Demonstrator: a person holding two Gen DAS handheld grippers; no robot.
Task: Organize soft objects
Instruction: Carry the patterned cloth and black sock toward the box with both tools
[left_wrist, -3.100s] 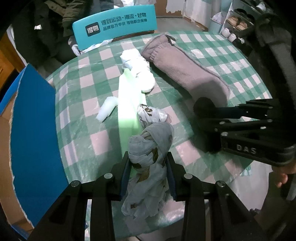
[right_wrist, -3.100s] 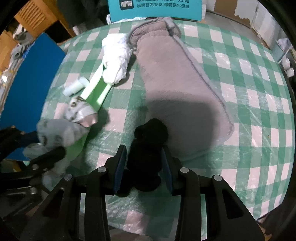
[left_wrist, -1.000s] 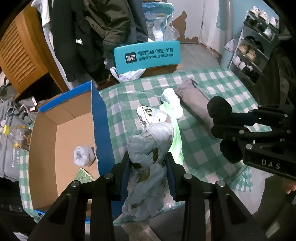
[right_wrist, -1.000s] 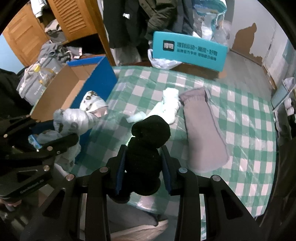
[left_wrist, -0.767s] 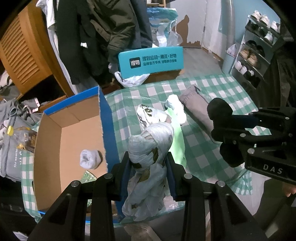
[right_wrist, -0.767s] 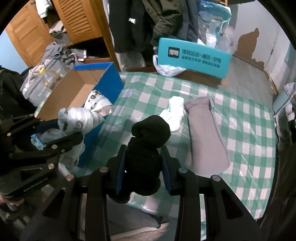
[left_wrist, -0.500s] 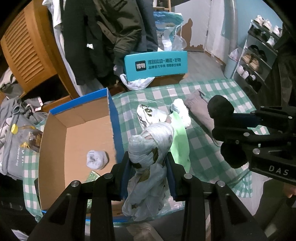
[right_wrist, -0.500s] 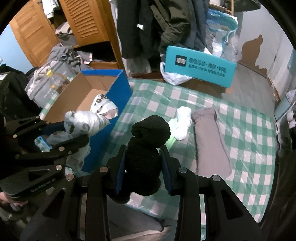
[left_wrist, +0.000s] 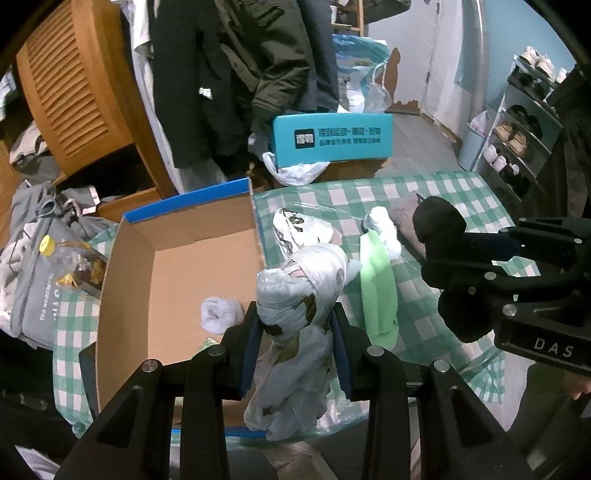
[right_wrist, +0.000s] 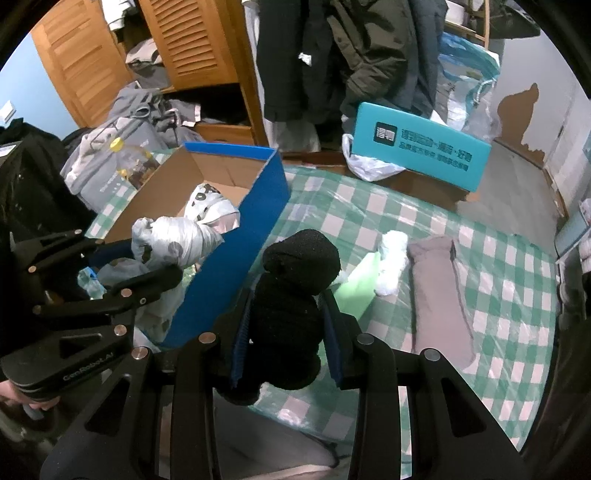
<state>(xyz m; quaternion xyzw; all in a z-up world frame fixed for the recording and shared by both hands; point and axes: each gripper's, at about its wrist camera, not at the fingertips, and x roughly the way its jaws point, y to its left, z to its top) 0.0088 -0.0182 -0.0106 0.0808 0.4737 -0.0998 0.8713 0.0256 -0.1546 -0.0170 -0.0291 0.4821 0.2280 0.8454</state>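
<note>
My left gripper (left_wrist: 297, 325) is shut on a pale grey patterned cloth bundle (left_wrist: 303, 280), held in the air over the near edge of an open cardboard box (left_wrist: 125, 280) with blue outer walls. A small grey sock ball (left_wrist: 221, 314) lies on the box floor. My right gripper (right_wrist: 288, 325) is shut on a rolled black sock bundle (right_wrist: 295, 269), raised above the green checked table (right_wrist: 498, 295) just right of the box (right_wrist: 258, 206). On the table lie a white sock bundle (left_wrist: 384, 225), a green flat piece (left_wrist: 376, 280) and a grey fleece item (right_wrist: 436, 288).
A teal printed box (left_wrist: 332, 138) stands behind the table. Dark coats (left_wrist: 229, 66) hang beside a wooden louvred cabinet (left_wrist: 74, 85). Grey clothes and a bottle (left_wrist: 44, 243) pile up left of the box. A shoe rack (left_wrist: 524, 122) stands at the right.
Both grippers rose with their bundles still held and drifted toward the cardboard box, so more of the box interior and the room shows. Neither grip changed.
</note>
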